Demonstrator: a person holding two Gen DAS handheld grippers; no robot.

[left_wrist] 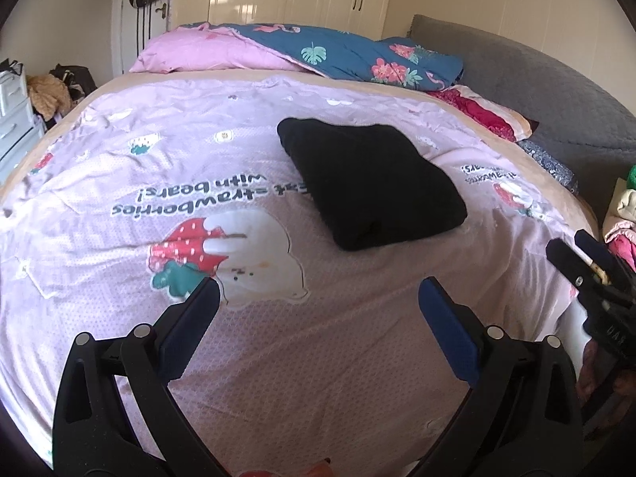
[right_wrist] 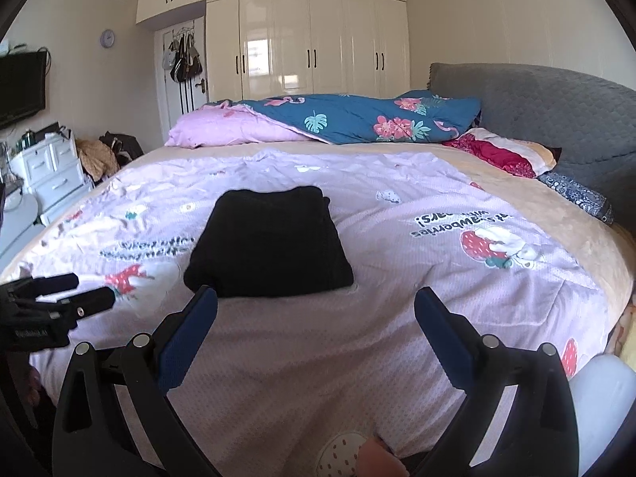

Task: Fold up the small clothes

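Note:
A black garment [left_wrist: 369, 183] lies folded into a thick rectangle on the pink strawberry-print sheet [left_wrist: 278, 357] on the bed. It also shows in the right wrist view [right_wrist: 270, 242]. My left gripper [left_wrist: 318, 298] is open and empty, above the sheet, short of the garment. My right gripper [right_wrist: 316, 306] is open and empty, just in front of the garment's near edge. The right gripper appears at the right edge of the left wrist view [left_wrist: 576, 254]. The left gripper appears at the left edge of the right wrist view [right_wrist: 87, 290].
A rolled blue floral and pink duvet [right_wrist: 338, 123] lies across the far side of the bed. A grey headboard [right_wrist: 536, 111] and red pillow [right_wrist: 501, 155] are on the right. A pile of clothes [left_wrist: 624, 214] sits at far right. White drawers [right_wrist: 51, 175] stand left.

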